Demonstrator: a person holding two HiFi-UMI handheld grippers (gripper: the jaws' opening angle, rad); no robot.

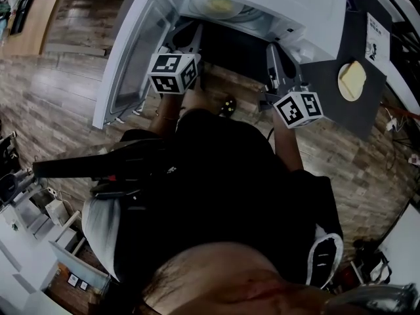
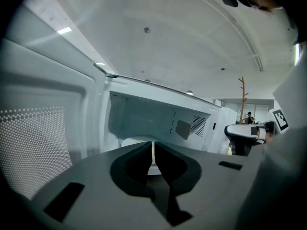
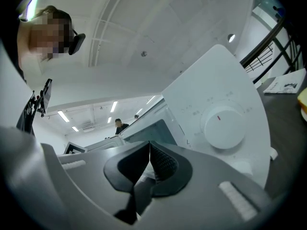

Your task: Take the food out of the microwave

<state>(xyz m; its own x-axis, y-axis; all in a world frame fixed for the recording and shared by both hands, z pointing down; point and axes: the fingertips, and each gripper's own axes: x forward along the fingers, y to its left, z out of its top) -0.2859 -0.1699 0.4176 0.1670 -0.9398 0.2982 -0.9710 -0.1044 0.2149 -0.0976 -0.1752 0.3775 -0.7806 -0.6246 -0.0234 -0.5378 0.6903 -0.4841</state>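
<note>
The white microwave [image 1: 308,8] stands open, its door [image 1: 131,58] swung out to the left. Inside, a pale plate with yellow food [image 1: 220,5] rests on the cavity floor. My left gripper [image 1: 190,35] is shut and empty, its tips at the mouth of the cavity just below the plate. In the left gripper view the shut left gripper [image 2: 153,150] points into the cavity, with the white plate [image 2: 136,141] beyond it. My right gripper [image 1: 271,51] is shut and empty in front of the control panel. The right gripper [image 3: 149,150] sits beside the white dial [image 3: 223,126].
A second plate with a yellow slice [image 1: 352,79] lies on the dark tabletop [image 1: 328,90] right of the microwave. A paper sheet [image 1: 377,35] lies behind it. The perforated door panel [image 2: 33,143] fills the left of the left gripper view. Wooden floor [image 1: 59,97] lies below.
</note>
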